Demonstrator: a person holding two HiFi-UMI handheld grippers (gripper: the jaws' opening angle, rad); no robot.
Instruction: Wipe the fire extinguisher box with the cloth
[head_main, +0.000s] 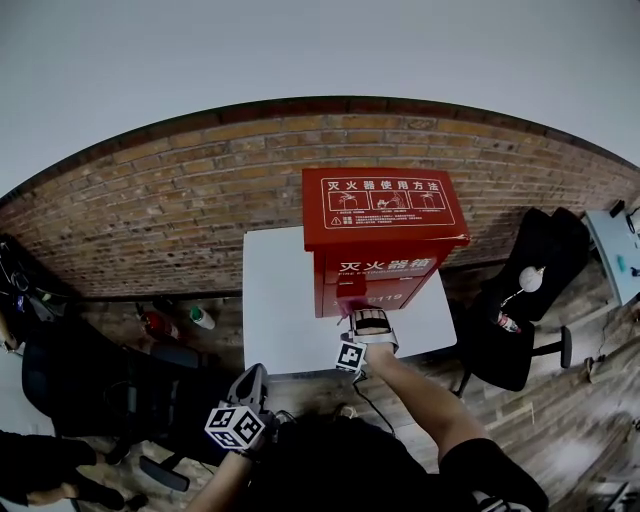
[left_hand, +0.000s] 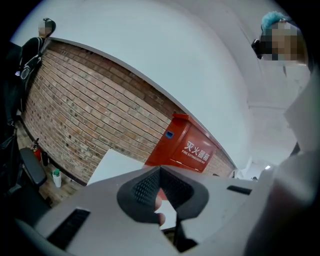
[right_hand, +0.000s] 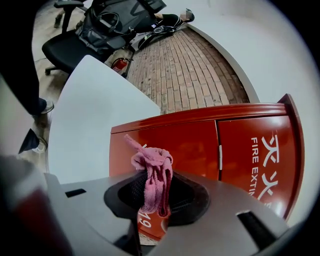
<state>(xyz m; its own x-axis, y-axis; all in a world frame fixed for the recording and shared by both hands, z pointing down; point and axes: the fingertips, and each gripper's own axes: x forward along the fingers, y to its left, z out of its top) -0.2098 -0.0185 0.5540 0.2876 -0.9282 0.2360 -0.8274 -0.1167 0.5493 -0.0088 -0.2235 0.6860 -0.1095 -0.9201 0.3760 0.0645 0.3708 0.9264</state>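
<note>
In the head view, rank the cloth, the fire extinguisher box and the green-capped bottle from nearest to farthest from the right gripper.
1. Cloth: clamped in the right gripper itself.
2. Fire extinguisher box: just ahead, on the table.
3. Green-capped bottle: far left, on the floor by the wall.

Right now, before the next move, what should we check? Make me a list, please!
1. Cloth held: the right gripper is shut on the pink cloth. Ok.
2. Aim: the front of the red fire extinguisher box is straight ahead of the cloth. Ok.
3. Cloth touching the box: cannot tell.
4. Box steady: it stands upright on the white table. Ok.
5. Other hand clear: the left gripper is shut, empty and held back from the table. Ok.
</note>
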